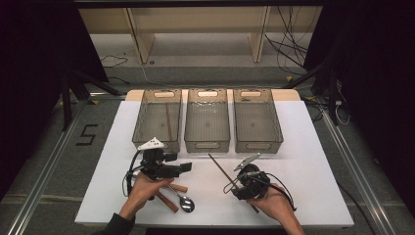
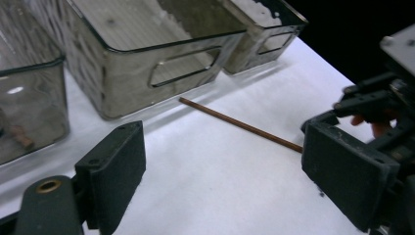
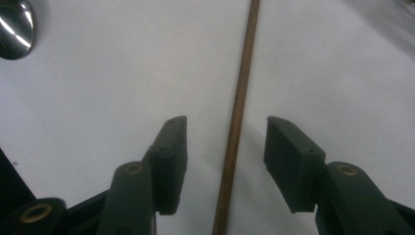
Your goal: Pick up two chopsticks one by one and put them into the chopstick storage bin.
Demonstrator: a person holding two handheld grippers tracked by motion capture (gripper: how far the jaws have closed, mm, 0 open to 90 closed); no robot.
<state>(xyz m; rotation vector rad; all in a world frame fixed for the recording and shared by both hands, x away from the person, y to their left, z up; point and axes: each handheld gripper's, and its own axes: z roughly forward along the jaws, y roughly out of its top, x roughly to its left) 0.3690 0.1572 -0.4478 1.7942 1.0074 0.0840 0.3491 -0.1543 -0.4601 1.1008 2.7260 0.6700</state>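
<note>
The right gripper view showed us a thin brown chopstick lying flat on the white table, a plain, straight, dark wooden stick of even width. It ran between the two black jaws of the right gripper, which stood apart on either side of it with a gap at each pad, so nothing was gripped. In the high view we saw the same chopstick slanting from the near right, under the right gripper, toward the far left, stopping short of the middle bin. We held the left gripper over the near left of the table, its jaws spread wide and empty in its own view, pointing toward the chopstick. Near our left hand lay a metal spoon among brown wooden handles.
</note>
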